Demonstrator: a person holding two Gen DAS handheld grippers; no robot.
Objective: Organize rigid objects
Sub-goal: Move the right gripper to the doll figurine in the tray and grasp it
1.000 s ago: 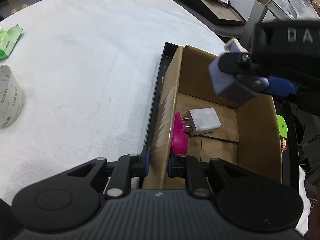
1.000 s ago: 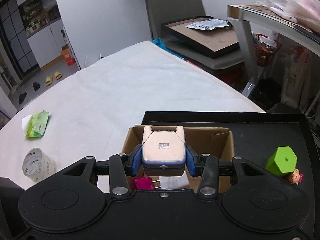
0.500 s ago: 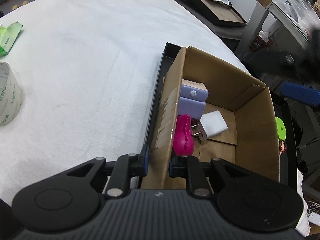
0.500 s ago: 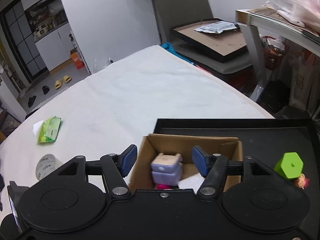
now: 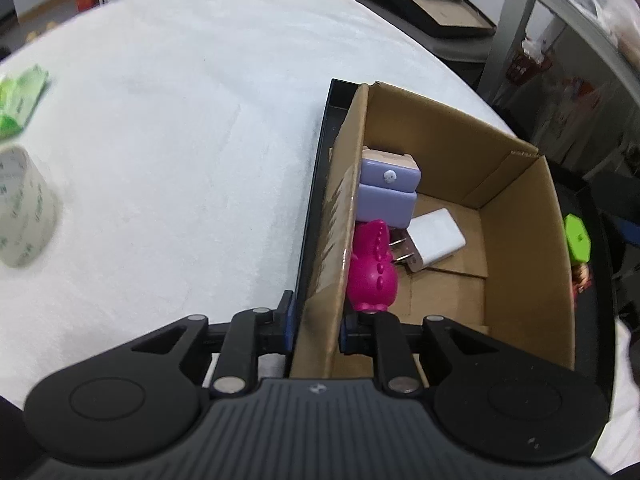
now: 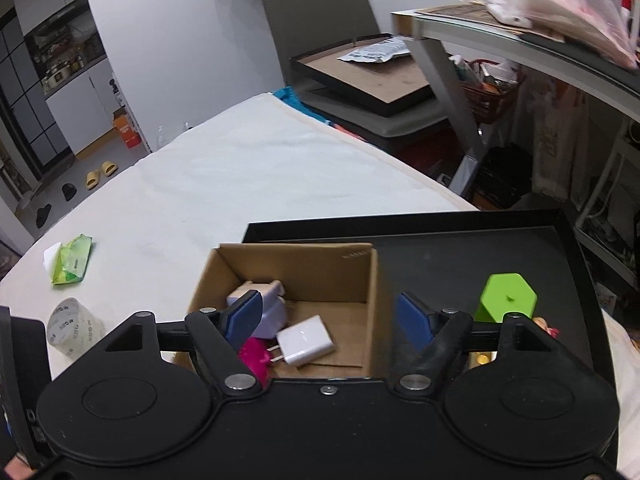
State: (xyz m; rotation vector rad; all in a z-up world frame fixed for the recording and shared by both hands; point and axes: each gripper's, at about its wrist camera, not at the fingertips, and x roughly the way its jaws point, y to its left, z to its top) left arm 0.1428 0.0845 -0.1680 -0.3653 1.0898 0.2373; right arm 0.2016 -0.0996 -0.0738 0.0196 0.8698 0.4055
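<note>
A cardboard box (image 5: pixel 516 240) (image 6: pixel 374 280) stands on a black tray (image 6: pixel 460 248). Inside lie a purple-and-cream case (image 5: pixel 388 190) (image 6: pixel 256 298), a white plug charger (image 5: pixel 434 240) (image 6: pixel 306 340) and a pink toy (image 5: pixel 372 268) (image 6: pixel 254 356). My left gripper (image 5: pixel 316 320) is shut on the box's left wall. My right gripper (image 6: pixel 330 318) is open and empty, above the box's near side. A green hexagonal block (image 6: pixel 506 300) (image 5: pixel 578 238) stands on the tray right of the box, with a small figure (image 5: pixel 582 276) by it.
A tape roll (image 5: pixel 24 212) (image 6: pixel 74 326) and a green packet (image 5: pixel 20 100) (image 6: pixel 72 258) lie on the white table cloth (image 5: pixel 160 120) to the left. A framed board (image 6: pixel 368 76) on a chair and a metal shelf (image 6: pixel 520 40) stand beyond the table.
My right gripper opened and let go of the purple-and-cream case, which now rests in the box. The gripper then drew back and up. My left gripper kept hold of the box wall.
</note>
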